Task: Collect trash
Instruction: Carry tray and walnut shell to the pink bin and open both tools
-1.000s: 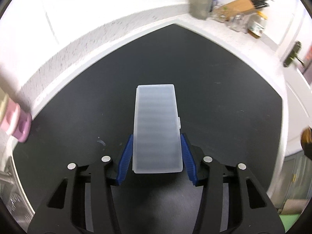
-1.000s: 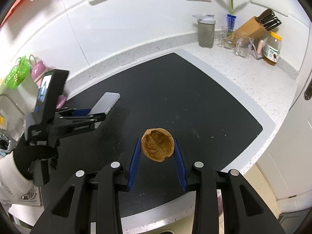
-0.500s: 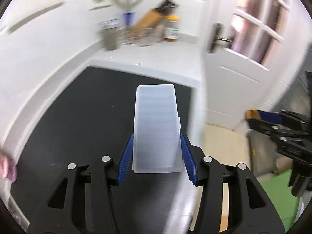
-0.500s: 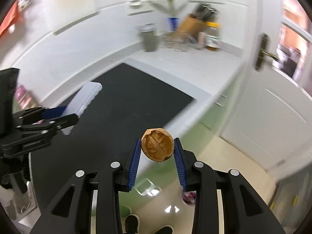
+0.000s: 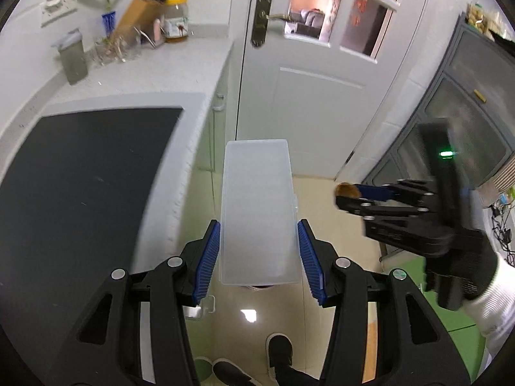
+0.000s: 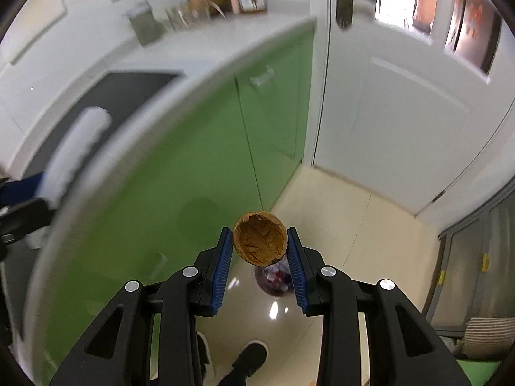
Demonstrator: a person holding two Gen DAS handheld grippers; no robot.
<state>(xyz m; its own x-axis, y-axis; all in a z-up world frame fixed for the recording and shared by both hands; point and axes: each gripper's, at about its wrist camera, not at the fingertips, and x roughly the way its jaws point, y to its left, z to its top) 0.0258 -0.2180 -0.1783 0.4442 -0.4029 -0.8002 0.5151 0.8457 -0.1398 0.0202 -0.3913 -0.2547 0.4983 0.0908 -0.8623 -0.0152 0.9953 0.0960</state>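
Observation:
My left gripper [image 5: 258,241] is shut on a frosted white plastic box [image 5: 257,206], held lengthwise out over the floor past the counter edge. My right gripper [image 6: 259,244] is shut on a brown walnut half-shell [image 6: 260,241], hollow side up. Below the shell a round bin [image 6: 273,281] with colourful rubbish stands on the floor, mostly hidden by the shell and the pads. In the left wrist view the right gripper [image 5: 346,194] reaches in from the right with the shell [image 5: 346,190]. In the right wrist view the white box [image 6: 75,154] shows blurred at the left.
A white counter with a black mat [image 5: 74,193] lies to the left, over green cabinet doors [image 6: 199,167]. A white door [image 5: 322,74] with a brass handle stands ahead, a grey cabinet [image 5: 463,106] to the right. The person's shoes [image 5: 254,363] stand on the glossy beige floor.
Both grippers have swung right, off the black mat and over the floor, each keeping its grip. The right one has dropped lower, above the bin.

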